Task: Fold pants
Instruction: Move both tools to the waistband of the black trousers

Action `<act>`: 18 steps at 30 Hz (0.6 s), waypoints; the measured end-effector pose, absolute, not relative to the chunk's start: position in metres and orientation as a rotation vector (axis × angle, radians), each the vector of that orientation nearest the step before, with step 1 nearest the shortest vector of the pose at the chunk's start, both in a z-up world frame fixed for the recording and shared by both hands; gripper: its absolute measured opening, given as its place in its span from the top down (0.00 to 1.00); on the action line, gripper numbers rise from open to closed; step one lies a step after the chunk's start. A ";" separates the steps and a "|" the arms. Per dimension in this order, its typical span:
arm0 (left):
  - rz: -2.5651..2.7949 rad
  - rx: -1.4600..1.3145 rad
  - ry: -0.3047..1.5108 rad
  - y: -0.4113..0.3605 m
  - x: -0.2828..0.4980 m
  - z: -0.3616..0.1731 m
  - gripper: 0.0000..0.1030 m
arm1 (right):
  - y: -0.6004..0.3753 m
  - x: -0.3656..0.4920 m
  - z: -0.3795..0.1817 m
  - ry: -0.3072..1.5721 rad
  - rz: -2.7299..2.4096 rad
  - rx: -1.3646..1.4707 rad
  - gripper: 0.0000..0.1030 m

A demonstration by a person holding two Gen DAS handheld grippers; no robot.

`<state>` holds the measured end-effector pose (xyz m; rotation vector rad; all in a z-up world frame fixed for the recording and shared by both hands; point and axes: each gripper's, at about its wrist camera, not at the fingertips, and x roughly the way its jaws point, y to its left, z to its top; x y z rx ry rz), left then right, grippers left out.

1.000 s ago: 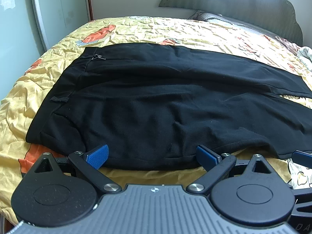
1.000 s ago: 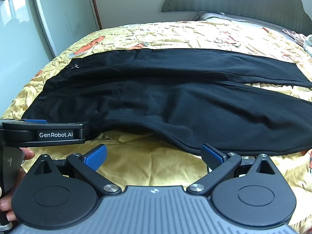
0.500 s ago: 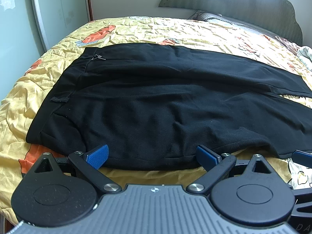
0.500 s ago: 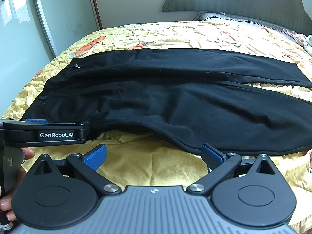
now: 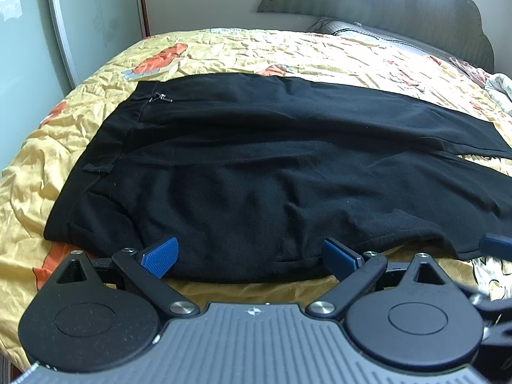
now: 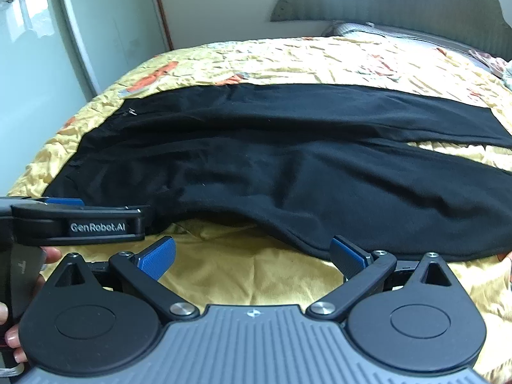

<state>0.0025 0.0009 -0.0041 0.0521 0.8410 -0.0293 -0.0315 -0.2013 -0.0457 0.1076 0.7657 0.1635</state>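
Black pants (image 5: 272, 176) lie spread flat on a yellow bedspread (image 5: 288, 51), waistband at the left and both legs running off to the right. My left gripper (image 5: 249, 256) is open at the near edge of the seat area, with the fabric's edge lying between its blue pads. The right gripper (image 6: 252, 256) is open too, over bare bedspread (image 6: 249, 272), and its right pad sits at the hem of the near leg of the pants (image 6: 288, 172). A hand (image 6: 48, 256) holds the left gripper's black housing (image 6: 76, 220).
A grey padded headboard (image 5: 368, 0) and a pillow (image 5: 368, 32) stand at the far end of the bed. A pale wardrobe door (image 5: 25, 48) runs along the left side. Crumpled cloth (image 5: 499, 86) lies at the far right.
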 end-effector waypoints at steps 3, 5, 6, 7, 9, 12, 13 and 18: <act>-0.034 0.060 0.810 0.007 0.004 0.002 0.05 | -0.205 -0.027 -0.031 0.691 0.219 0.100 0.00; -0.023 0.058 0.783 0.014 0.007 0.008 0.05 | -0.208 -0.022 -0.016 0.581 0.269 0.078 0.00; -0.017 0.053 0.767 0.019 0.009 0.011 0.06 | -0.208 -0.017 -0.008 0.522 0.302 0.054 0.00; -0.010 0.045 0.755 0.024 0.011 0.014 0.06 | -0.208 -0.012 -0.003 0.484 0.331 0.030 0.00; 0.006 0.018 0.736 0.035 0.018 0.019 0.06 | -0.205 0.008 0.005 0.423 0.421 -0.042 0.00; 0.010 -0.007 0.729 0.051 0.031 0.025 0.06 | -0.193 0.052 0.011 0.436 0.485 -0.123 0.00; 0.019 -0.008 0.728 0.055 0.035 0.026 0.05 | -0.192 0.065 0.010 0.442 0.509 -0.134 0.00; 0.057 -0.008 0.735 0.073 0.060 0.029 0.05 | -0.181 0.158 0.002 0.527 0.634 -0.108 0.00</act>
